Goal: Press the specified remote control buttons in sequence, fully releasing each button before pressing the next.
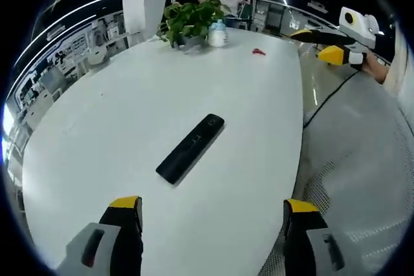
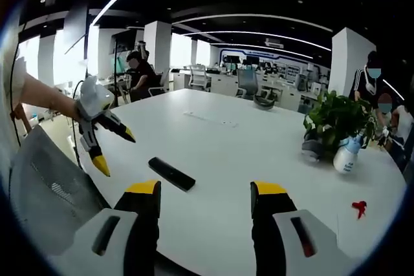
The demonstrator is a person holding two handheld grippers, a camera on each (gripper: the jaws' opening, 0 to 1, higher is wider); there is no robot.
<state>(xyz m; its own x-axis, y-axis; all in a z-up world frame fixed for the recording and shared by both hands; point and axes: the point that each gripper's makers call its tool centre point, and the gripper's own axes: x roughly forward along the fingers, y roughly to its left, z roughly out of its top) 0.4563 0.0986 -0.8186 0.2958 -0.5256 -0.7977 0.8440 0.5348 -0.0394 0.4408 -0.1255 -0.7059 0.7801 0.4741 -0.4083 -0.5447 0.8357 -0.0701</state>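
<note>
A black remote control (image 1: 191,148) lies flat on the white bench (image 1: 116,127), near the bench's curved edge that faces the person, and apart from everything else on the top. In the right gripper view the same remote control (image 2: 172,173) lies close to that near edge, just beyond the claw's yellow tips.

The left claw (image 1: 213,214) hangs above the bench with its jaws spread wide and nothing between them; the remote control is ahead of it, not touched. In the right gripper view the left claw (image 2: 114,151) comes in from the left, held in a hand beyond the bench edge, its two yellow-tipped jaws parted and empty.

The right claw (image 2: 204,197) is also wide apart and holds nothing, poised over the near edge of the bench. In the left gripper view the right claw (image 1: 323,44) shows at the upper right, off the side of the bench, jaws apart.

Toward the far end of the bench stand a potted plant (image 1: 189,21) and, just beside it, a small spray bottle (image 1: 218,33). A small red object (image 1: 258,51) lies nearby on the bench, closer to the edge. A grey mesh chair back (image 2: 48,189) stands by the near edge of the bench.
</note>
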